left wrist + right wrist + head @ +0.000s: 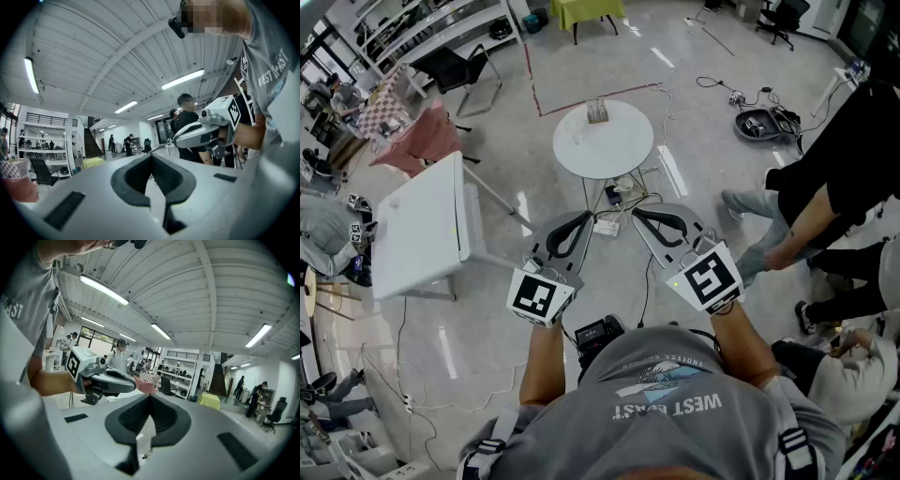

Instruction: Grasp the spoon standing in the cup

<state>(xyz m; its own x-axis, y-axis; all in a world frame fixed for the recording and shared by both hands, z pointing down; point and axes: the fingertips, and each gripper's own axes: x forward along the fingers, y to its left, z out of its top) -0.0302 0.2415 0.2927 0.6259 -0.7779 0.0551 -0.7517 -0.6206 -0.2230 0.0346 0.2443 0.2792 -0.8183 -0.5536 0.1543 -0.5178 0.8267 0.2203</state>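
Note:
A small cup (597,112) stands on the far side of a round white table (614,150), well ahead of me; the spoon in it is too small to make out. I hold both grippers side by side at chest height, short of the table and pointing toward it. The left gripper (583,217) has its tips touching and nothing between them; from its own camera the left gripper (151,156) is shut and aimed up across the hall. The right gripper (639,213) is likewise shut and empty, as the right gripper (150,396) shows in its own view.
A white square table (422,230) stands to my left with chairs (455,70) behind it. Cables and a power strip (607,225) lie on the floor under the round table. People (825,197) sit and stand at the right, near a black bag (759,123).

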